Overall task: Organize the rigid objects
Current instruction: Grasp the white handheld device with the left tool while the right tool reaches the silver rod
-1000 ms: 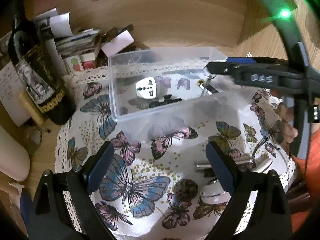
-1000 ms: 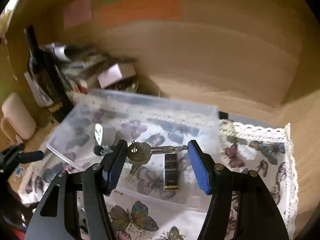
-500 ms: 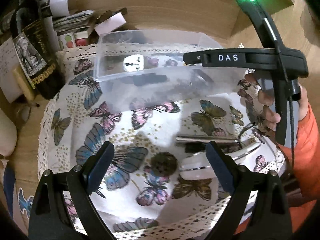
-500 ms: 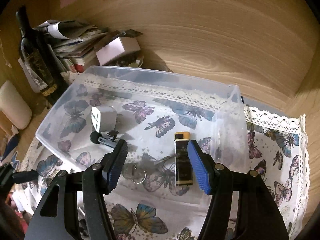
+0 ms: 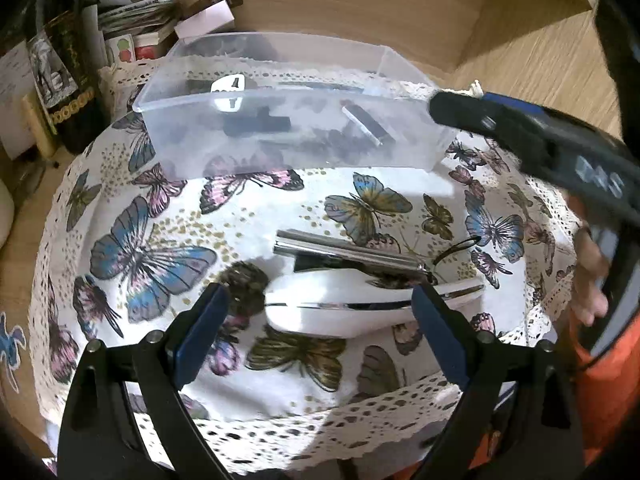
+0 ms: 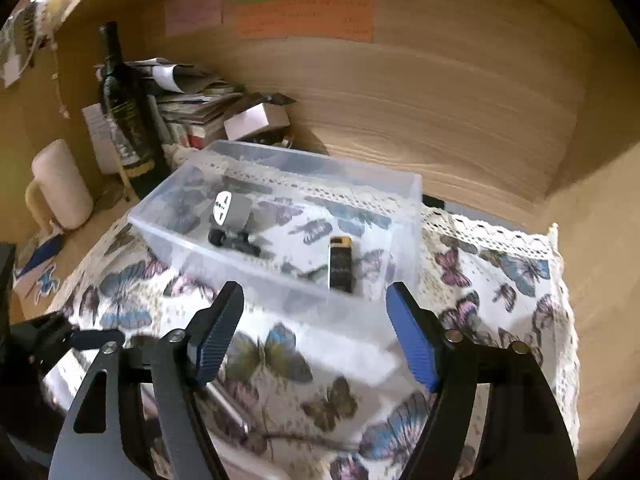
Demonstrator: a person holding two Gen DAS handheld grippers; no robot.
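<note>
1. Butterflies cover the tablecloth (image 5: 168, 248), which lies over a wooden desk.
2. On the cloth sits a clear plastic box (image 6: 280, 268) with no lid on it.
3. Inside the box are a white plug adapter (image 6: 230, 210), a small black part (image 6: 234, 240) just beside it, and a dark lighter (image 6: 340, 266) lying flat near the right end.
4. The left gripper (image 5: 320, 320) points down at the cloth. Its jaws are wide apart and hold nothing.
5. Between those jaws lies a white rounded thing with a silver stripe (image 5: 340, 308). The pads do not touch it.
6. A shiny metal bar (image 5: 344, 250) lies just behind the white thing, touching it.
7. The right gripper (image 6: 316, 332) hangs in front of the box, above the cloth. Its jaws are opening, and nothing is between them.
8. A person's hand (image 5: 592, 276) holds that gripper, and an orange sleeve (image 5: 608, 400) shows below it.
9. Behind the box stand a dark bottle (image 6: 128, 116), a pile of papers (image 6: 192, 104), and a cream mug (image 6: 60, 188).
</note>
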